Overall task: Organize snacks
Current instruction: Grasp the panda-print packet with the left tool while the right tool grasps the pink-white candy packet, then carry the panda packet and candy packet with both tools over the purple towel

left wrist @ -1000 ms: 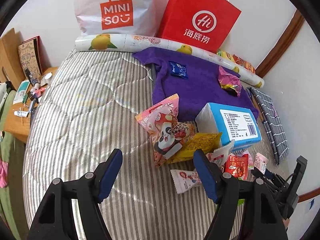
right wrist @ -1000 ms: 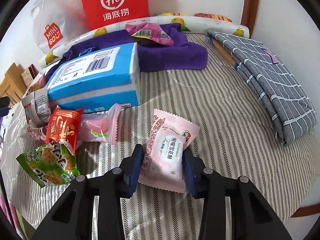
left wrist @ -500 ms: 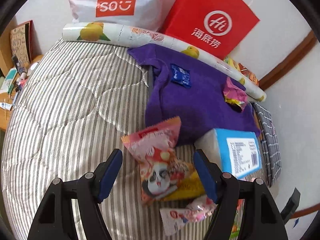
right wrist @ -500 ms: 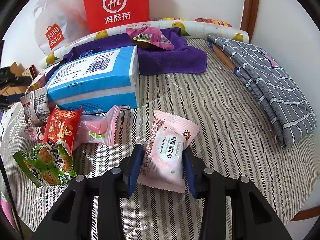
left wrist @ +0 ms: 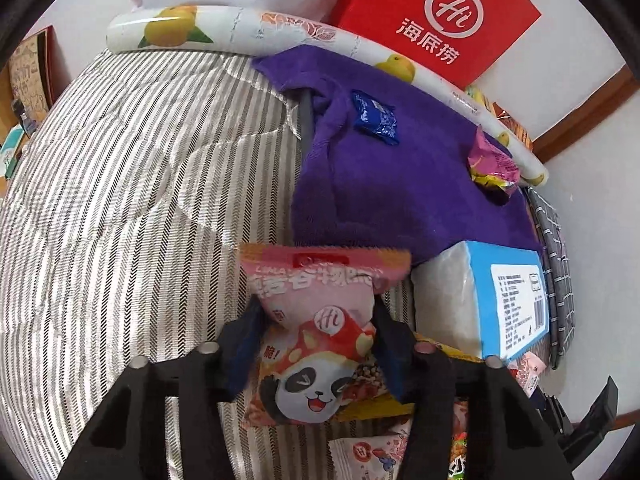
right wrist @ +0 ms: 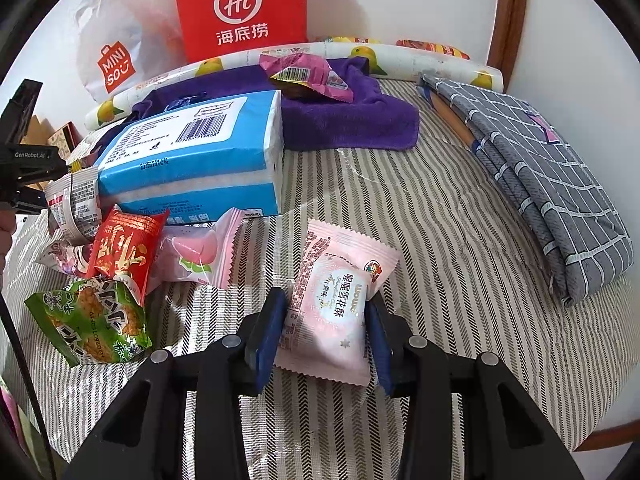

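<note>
Left wrist view — left claw grips panda snack bag.

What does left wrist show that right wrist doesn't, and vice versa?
Left wrist only: the left gripper closed on the panda snack bag, and a blue wrapper lying flat on the towel.
Right wrist only: the right gripper closed on the pale pink snack packet, plus the green packet and red packet.
Both: blue tissue pack, purple towel, red Hi bag.

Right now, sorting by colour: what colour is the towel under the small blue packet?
Purple towel, clearest in the left wrist view.
</note>
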The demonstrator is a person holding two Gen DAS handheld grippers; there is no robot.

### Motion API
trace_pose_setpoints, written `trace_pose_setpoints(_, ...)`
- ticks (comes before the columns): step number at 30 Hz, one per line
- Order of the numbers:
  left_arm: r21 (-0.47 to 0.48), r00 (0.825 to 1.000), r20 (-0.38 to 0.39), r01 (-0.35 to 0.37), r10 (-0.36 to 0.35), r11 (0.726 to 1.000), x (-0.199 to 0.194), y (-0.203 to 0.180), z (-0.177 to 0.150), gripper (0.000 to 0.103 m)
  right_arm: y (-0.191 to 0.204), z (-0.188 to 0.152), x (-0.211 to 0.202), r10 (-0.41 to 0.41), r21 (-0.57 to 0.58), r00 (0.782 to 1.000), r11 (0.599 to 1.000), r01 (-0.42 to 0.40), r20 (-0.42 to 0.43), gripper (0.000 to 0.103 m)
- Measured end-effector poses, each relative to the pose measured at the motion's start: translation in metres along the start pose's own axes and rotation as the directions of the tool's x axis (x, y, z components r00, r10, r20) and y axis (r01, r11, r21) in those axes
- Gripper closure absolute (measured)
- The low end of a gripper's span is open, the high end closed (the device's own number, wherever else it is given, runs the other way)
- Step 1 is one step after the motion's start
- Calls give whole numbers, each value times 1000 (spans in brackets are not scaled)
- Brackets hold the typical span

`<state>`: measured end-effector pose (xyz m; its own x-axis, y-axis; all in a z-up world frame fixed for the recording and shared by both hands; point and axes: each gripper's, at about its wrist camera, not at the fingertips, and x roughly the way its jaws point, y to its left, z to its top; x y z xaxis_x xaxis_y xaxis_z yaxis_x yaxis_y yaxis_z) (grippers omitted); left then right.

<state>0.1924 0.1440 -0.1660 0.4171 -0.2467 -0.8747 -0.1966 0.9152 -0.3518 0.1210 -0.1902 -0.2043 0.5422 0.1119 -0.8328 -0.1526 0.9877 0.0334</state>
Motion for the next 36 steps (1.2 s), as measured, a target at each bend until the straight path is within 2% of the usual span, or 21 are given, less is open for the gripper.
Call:
trace_pose_setpoints(8,25,998,61,-17,16,1000,-34,2,-9,58,3,-1,-8,-26,-4,1000,1000,26,-9,64)
trace_pose_setpoints(19,49,994,106,-8,2,999,-77,-1,-37,58,8,3,-57,15,15,998,1000,-16,69,64)
trace_pose_setpoints(26,69,993,111,32,-40,997,-91,-13,-63,58,18,12,-87,44,-3,992,999,-44,119,64)
trace_pose_setpoints(36,137,989,106,89,-104,987,-101,-52,-82,58,34,28,-113,94,-36,982,995,-89,162,64)
